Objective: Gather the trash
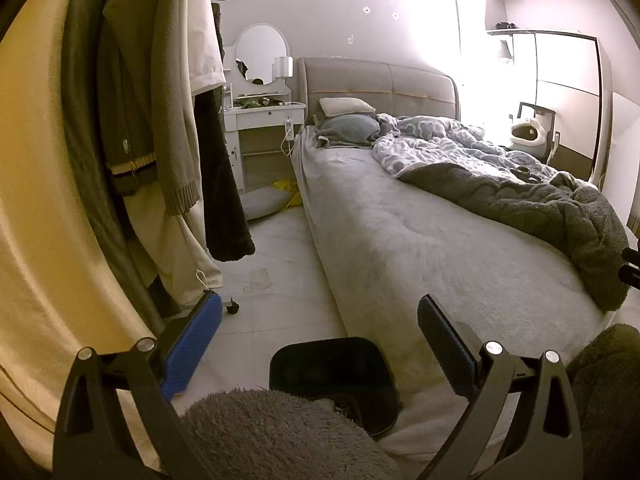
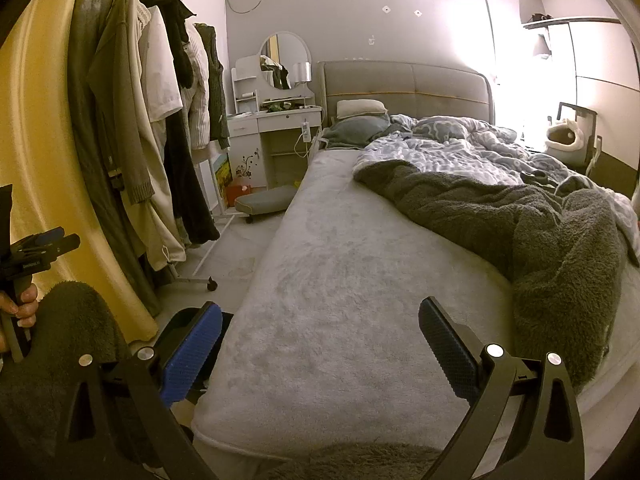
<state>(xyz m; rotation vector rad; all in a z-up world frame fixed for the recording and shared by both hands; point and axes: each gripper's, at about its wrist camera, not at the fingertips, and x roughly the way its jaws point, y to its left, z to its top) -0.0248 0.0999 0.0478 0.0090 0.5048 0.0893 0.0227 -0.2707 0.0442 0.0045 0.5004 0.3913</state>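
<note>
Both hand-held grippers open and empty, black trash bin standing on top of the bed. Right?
Not quite. The black trash bin stands on the floor beside the bed, as the left wrist view shows. The left hand-held gripper and right hand-held gripper are open and empty.

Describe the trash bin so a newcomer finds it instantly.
Start at the big grey bed and follow its near left corner down to the floor. The bin stands there on pale tiles: a black, open-topped, squarish tub, the only dark container among soft fabrics.
</note>
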